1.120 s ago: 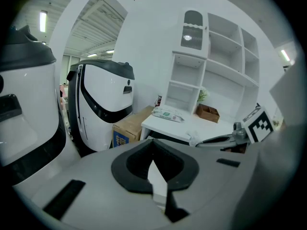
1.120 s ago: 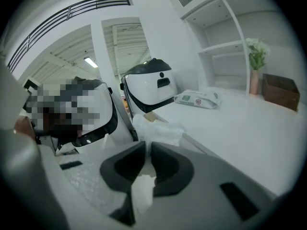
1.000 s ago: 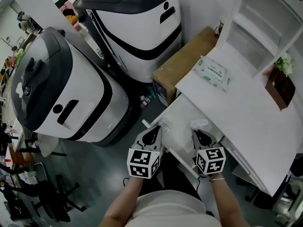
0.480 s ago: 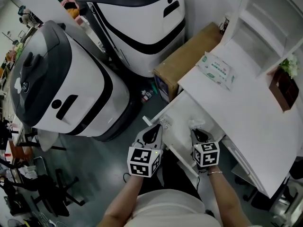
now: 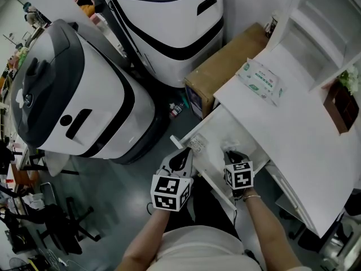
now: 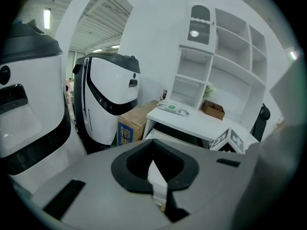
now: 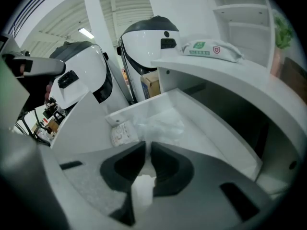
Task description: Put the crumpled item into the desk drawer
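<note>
Edges: the drawer [image 5: 214, 130] stands pulled out from under the table [image 5: 293, 129], its front rim toward me and its left corner near the floor [image 5: 113, 196] gap.
Open room: tight on my left, where two big white machines [image 5: 79, 95] crowd in and a cardboard box [image 5: 225, 61] stands against the table's end; more room toward me.
Table top: a pack of wipes [image 5: 260, 82] lies near the shelf unit [image 5: 321, 21], well apart from the drawer; a brown planter [image 5: 341, 103] sits at the far right.
Drawer contents: a small paper label [image 7: 121, 133] lies at the left side, with the crumpled plastic [image 7: 158, 126] just beside it.
Right gripper [image 7: 148, 145]: my fingers are narrowed to a slit, pinching the near edge of the crumpled plastic, which spreads ahead of the tips onto the drawer floor.
Left gripper [image 6: 153, 140]: my fingers are pressed together with nothing between them, hanging outside the drawer's front rim, beside the right gripper.
</note>
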A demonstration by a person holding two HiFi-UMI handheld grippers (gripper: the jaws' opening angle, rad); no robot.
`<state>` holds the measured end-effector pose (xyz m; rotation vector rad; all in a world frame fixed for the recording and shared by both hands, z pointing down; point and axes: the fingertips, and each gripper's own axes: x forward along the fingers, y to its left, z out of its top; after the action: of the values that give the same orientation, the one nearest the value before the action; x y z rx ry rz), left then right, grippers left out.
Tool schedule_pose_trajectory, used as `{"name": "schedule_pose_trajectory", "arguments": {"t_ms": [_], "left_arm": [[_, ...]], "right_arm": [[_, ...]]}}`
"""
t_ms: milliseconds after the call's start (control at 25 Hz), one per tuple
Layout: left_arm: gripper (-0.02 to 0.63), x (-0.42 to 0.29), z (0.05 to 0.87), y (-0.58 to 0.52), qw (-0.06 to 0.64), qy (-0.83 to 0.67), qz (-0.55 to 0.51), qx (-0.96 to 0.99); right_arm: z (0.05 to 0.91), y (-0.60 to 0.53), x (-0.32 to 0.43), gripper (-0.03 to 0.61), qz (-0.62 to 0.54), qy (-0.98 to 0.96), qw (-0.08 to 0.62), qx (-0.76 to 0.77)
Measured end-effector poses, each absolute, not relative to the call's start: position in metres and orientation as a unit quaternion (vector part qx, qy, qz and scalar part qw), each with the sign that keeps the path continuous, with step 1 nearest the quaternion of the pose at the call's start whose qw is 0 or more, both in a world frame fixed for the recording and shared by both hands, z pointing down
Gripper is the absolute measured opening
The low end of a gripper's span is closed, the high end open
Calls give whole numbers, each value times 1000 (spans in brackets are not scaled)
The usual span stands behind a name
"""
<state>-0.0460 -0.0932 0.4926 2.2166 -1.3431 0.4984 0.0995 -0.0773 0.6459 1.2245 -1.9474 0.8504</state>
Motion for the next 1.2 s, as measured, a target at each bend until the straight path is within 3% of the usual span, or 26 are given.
{"name": "schedule_pose_trajectory", "arguments": {"t_ms": [1200], "left_arm": [[-9,-76,503,-92,266,-514,198,791]], "right_arm": [[725,-60,96,41,349,-693,469,421]]}}
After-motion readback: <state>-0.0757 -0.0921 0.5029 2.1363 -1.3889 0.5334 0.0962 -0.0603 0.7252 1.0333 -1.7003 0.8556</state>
